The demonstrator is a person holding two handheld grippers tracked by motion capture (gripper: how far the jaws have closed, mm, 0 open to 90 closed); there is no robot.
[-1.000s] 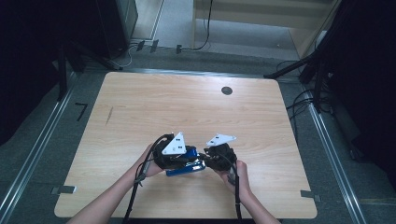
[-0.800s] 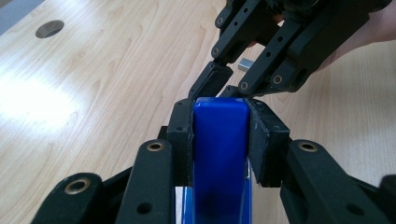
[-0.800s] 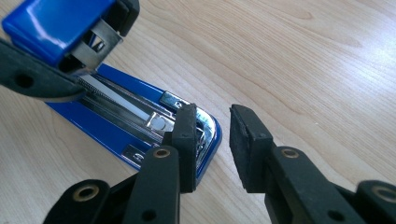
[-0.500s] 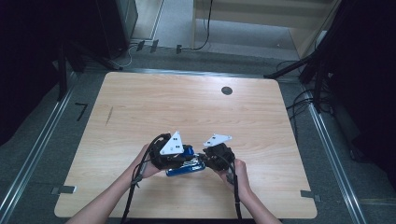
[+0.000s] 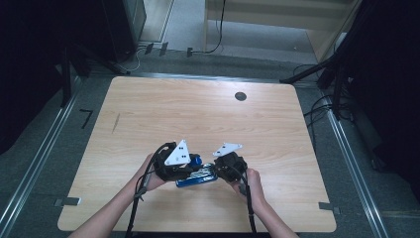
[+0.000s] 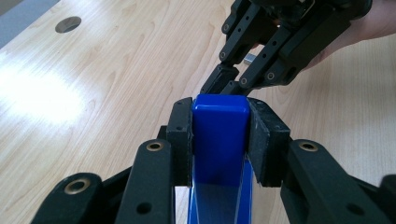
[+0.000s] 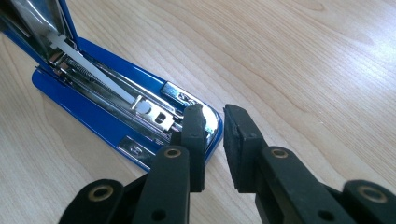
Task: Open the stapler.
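A blue stapler (image 5: 196,180) lies opened near the table's front edge, its metal staple channel (image 7: 100,84) bared on the blue base (image 7: 81,116). My left gripper (image 6: 219,116) is shut on the raised blue top cover (image 6: 219,140), one pad on each side. My right gripper (image 7: 214,123) hovers at the stapler's front tip. Its jaws have just been closing and stand a narrow gap apart with nothing between them. From above, the left gripper (image 5: 192,167) and right gripper (image 5: 218,171) face each other over the stapler. The right gripper (image 6: 229,85) is also in the left gripper view, just beyond the cover.
The wooden table (image 5: 198,114) has a round cable hole (image 5: 240,96) at the back right. Both forearms come in over the front edge. Dark equipment, cables and metal rails surround the table on the floor.
My left gripper has shifted slightly to the left with the blue cover in it. The right hand has kept its place.
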